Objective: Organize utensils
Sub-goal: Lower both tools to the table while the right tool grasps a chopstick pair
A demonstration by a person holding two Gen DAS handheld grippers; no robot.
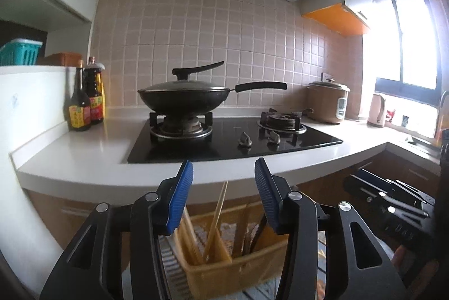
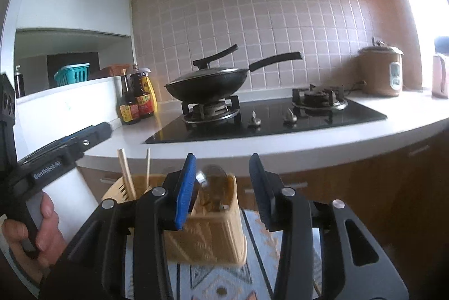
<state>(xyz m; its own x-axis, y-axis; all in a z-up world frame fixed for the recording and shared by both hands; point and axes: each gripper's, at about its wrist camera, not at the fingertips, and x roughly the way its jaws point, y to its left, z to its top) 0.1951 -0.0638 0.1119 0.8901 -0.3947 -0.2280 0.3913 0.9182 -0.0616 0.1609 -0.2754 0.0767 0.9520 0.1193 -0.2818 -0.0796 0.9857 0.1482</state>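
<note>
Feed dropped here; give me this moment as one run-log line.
left hand-held gripper: open, empty | right hand-held gripper: open, empty | utensil basket: chopsticks, spoon inside

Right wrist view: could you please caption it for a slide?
Open right tool above a tan plastic utensil caddy holding wooden chopsticks.

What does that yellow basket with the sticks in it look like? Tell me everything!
The yellow basket looks like woven plastic, with slotted sides and a divider making compartments. It stands upright on a patterned cloth, below the counter edge. Wooden chopsticks lean in one end; a metal spoon sits in the other. Neither gripper touches it.
</note>
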